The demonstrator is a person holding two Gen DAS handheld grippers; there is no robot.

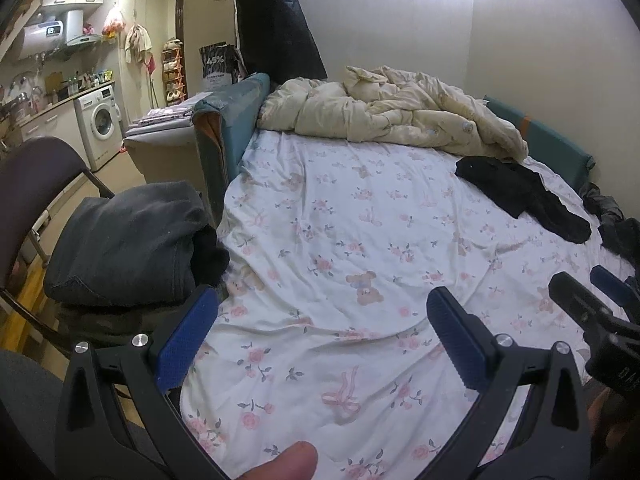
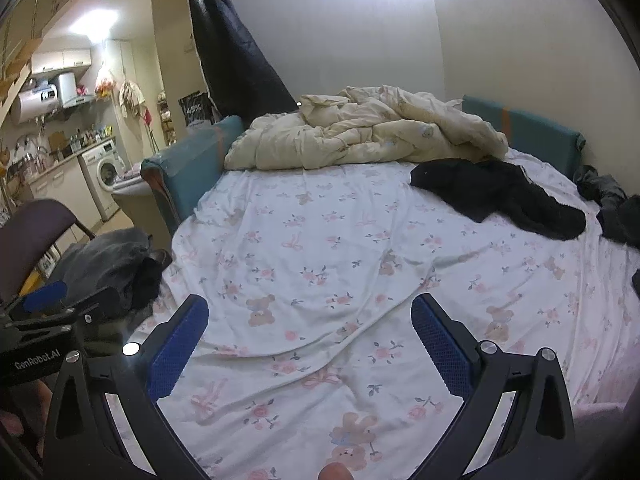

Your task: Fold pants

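Note:
Black pants (image 1: 524,198) (image 2: 504,196) lie crumpled on the far right of the floral bed sheet (image 1: 340,240) (image 2: 320,248), just below the duvet. My left gripper (image 1: 322,312) is open over the near part of the sheet with nothing between its blue pads (image 1: 188,340). My right gripper (image 2: 310,320) is open too, also over bare sheet, well short of the pants. The right gripper's tip (image 1: 580,300) shows at the right edge of the left wrist view. In the right wrist view the left gripper's body (image 2: 44,320) sits at the left edge.
A cream duvet (image 1: 392,116) (image 2: 360,136) is bunched at the head of the bed. Folded dark grey garments (image 1: 128,244) (image 2: 116,268) are stacked on a chair (image 1: 28,184) left of the bed. More dark clothes (image 1: 612,216) (image 2: 612,208) lie at the right edge. A fingertip (image 1: 280,464) shows at the bottom.

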